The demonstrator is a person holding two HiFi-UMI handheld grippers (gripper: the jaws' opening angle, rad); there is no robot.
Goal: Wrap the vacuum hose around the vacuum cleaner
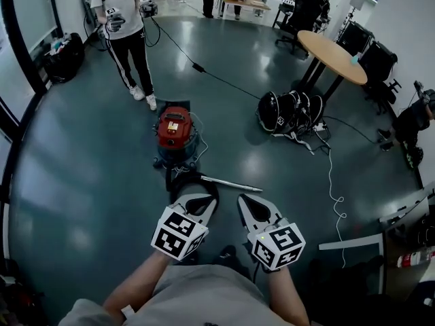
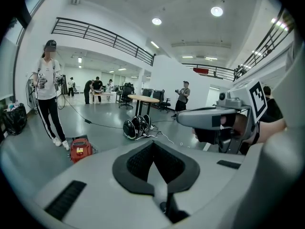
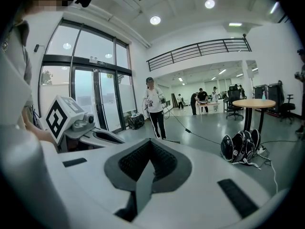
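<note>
Left hand-held gripper (image 1: 201, 199): jaws shut tight, nothing between them, pointing out and a bit down toward the vacuum (image 1: 175, 129).
Right hand-held gripper (image 1: 246, 202): same deal, closed on nothing, right next to the left one.
Why held like that: looks like a neutral carry pose to me. Both are tucked close to the body, not reaching for anything.
Vacuum: red, upright on the floor (image 1: 81, 182), straight ahead of the left hand-held gripper and well clear of both.
Hose (image 1: 178, 176): dark loop on the floor between the vacuum and the left hand-held gripper, just past its tips. As far as I can tell it's not wound round the body.
Wand (image 1: 231, 183): metal tube flat on the floor, just ahead of the right hand-held gripper's tips.
Guess: the loose loop is the closest thing to grab, but the jaws would have to open for it.
</note>
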